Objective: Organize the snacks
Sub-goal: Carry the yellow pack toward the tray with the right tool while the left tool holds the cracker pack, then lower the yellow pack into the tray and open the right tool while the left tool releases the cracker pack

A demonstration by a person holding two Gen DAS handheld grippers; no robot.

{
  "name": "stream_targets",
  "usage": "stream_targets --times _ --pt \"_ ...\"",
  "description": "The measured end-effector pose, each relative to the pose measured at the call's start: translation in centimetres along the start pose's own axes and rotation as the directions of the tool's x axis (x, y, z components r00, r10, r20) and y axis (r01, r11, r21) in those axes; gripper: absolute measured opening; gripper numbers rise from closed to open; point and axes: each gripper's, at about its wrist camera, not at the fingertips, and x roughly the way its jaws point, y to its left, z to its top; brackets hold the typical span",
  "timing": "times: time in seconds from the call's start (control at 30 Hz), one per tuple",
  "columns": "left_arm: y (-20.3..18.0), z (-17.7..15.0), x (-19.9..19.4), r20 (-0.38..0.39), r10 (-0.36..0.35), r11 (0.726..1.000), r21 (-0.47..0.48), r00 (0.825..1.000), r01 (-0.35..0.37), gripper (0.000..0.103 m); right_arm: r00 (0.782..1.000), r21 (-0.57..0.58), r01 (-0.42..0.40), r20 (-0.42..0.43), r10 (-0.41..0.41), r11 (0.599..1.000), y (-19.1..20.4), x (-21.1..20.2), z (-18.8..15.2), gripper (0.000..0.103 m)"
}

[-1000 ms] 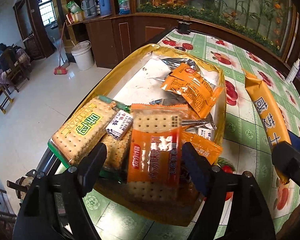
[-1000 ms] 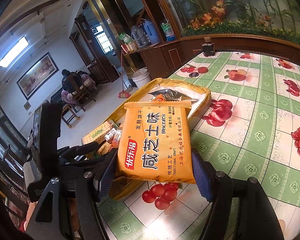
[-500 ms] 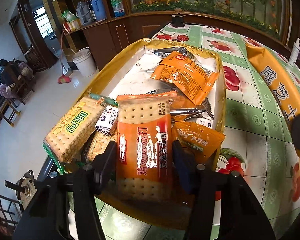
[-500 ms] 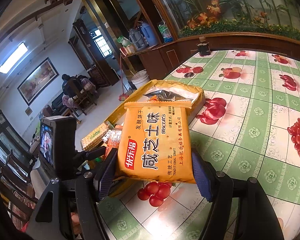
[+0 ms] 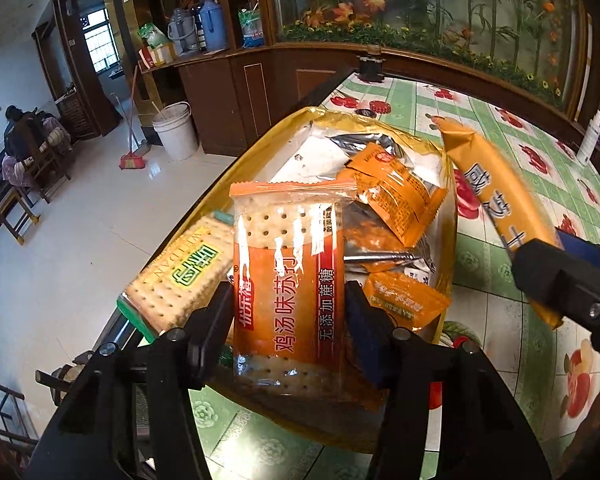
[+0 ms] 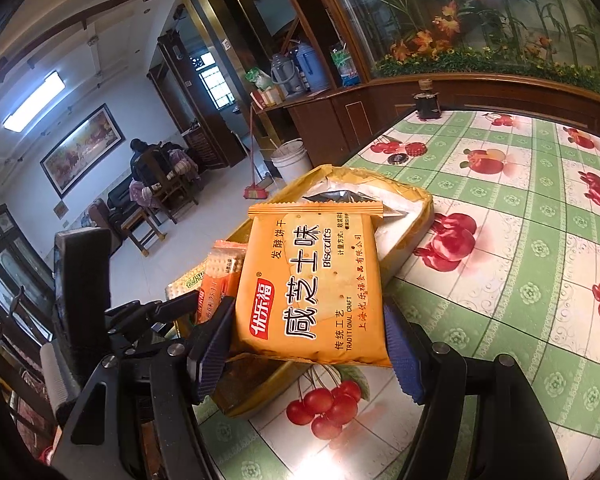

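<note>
Left gripper [image 5: 288,320] clamped, angled down; right gripper [image 6: 308,344] clamped, apparently shallower.

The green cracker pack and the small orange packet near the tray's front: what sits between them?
In the left wrist view, the orange cracker pack, gripped by the left gripper.

The orange cracker pack [image 5: 288,280] hides the tray's [image 5: 236,160] near contents.

Daylight from a window [image 6: 216,84] and a ceiling lamp [image 6: 34,102] light the room evenly, with glare on the floor [image 5: 156,172]. Both views bend strongly and darken at the corners; close things stay sharp.
</note>
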Motion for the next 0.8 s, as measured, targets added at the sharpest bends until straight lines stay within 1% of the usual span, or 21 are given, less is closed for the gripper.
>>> stream_targets --times 0.17,0.47,0.8 --pt "0.4 0.3 0.7 -0.006 -0.002 1.000 -0.014 1.000 0.002 0.054 1.000 -0.020 -0.003 -0.002 0.003 1.000 0.4 1.4 1.0 0.071" --pt "0.6 0.8 1.1 -0.008 -0.003 1.000 -0.021 1.000 0.003 0.054 1.000 -0.016 -0.004 -0.008 0.004 1.000 -0.2 3.8 3.1 0.071" --pt "0.7 1.1 1.9 -0.022 -0.013 0.999 -0.031 1.000 0.012 0.054 1.000 -0.016 -0.009 -0.021 0.008 1.000 -0.3 6.3 4.0 0.071"
